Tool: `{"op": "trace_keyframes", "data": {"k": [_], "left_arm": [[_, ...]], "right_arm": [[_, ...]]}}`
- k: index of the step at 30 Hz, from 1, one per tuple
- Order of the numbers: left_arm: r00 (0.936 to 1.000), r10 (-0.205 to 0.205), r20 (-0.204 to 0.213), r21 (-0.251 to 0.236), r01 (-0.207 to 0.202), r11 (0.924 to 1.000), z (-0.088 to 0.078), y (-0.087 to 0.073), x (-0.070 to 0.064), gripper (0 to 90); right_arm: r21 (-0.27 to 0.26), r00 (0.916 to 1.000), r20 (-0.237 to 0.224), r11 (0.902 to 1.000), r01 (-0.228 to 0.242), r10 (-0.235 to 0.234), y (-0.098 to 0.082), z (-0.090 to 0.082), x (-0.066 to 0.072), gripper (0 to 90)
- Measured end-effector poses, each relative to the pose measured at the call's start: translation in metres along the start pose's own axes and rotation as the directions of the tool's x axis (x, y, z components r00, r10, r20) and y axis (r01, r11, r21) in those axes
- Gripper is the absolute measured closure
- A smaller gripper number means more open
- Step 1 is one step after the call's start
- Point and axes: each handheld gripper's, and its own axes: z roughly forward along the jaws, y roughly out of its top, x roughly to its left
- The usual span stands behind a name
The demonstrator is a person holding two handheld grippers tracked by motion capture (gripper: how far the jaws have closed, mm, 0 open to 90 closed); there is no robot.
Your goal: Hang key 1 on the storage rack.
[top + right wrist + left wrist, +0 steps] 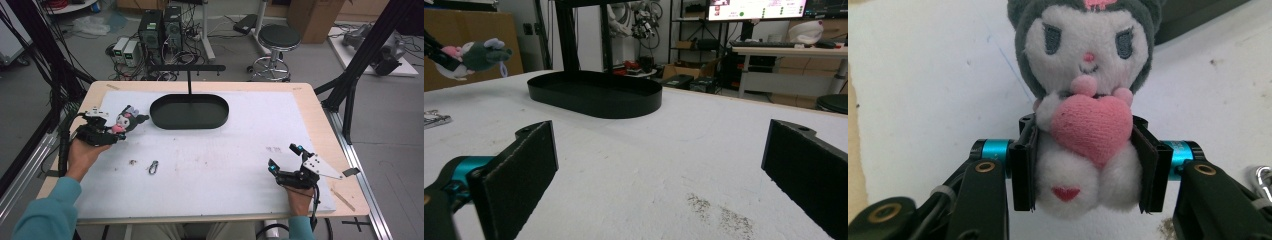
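Tray (pixel 165 121) is my landmark here: the black oval dish with the upright post and crossbar rising from its far rim. Everything I do next turns on how the plush toy (pixel 127 121) sits against that dish.

My left gripper (pixel 107 131) has its pads pressed into the toy's white body on both sides, just below the pink heart (pixel 1091 129) it hugs, so the jaws are clamped on the plush toy about halfway closed. In the left gripper view the toy faces me upright, head away from my hand, feet toward it. From the high view its long axis lies roughly level and points from my hand toward the tray's near-left end, the dark ears closest to the rim. The toy is just beside that left end, outside the dish and not over it. In the right gripper view it appears lifted clear of the white mat, off to the tray's left.

My right gripper (pixel 286 159) rests well apart from the tray, off toward its near-right side, jaws spread wide with nothing between them. The left hand is plainly the nearer one.

A small metal clip (pixel 153 167) lies on the mat on the near side of the tray, below its left end.

I judge the next move to be a short carry rightward over the rim.
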Motion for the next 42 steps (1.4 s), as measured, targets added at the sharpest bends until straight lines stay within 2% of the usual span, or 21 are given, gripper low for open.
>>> {"op": "trace_keyframes", "data": {"k": [9, 11, 28, 42], "left_arm": [[0.9996, -0.007, 0.026, -0.078, 0.009, 0.9969, -0.013, 0.017, -0.001, 53.6], [0.9997, 0.002, 0.025, -0.087, 0.001, 0.9962, -0.015, 0.022, -0.002, 53.5], [0.9988, 0.044, 0.023, -0.143, -0.04, 0.9889, -0.029, 0.069, -0.012, 53.5], [0.9982, 0.057, 0.02, -0.152, -0.053, 0.987, -0.031, 0.093, -0.017, 53.5]], "right_arm": [[0.0, 1.0, -0.001, 1.0, -0.003, 0.003, 0.0, 0.0, 0.0, 0.7], [0.0, 1.0, -0.001, 1.0, -0.004, 0.004, 0.0, 0.0, 0.0, 0.7], [-0.001, 1.0, 0.0, 1.0, -0.004, 0.004, 0.0, 0.0, 0.0, 0.7], [0.0, 1.0, -0.001, 1.0, -0.004, 0.004, 0.0, 0.0, 0.0, 0.7]]}}
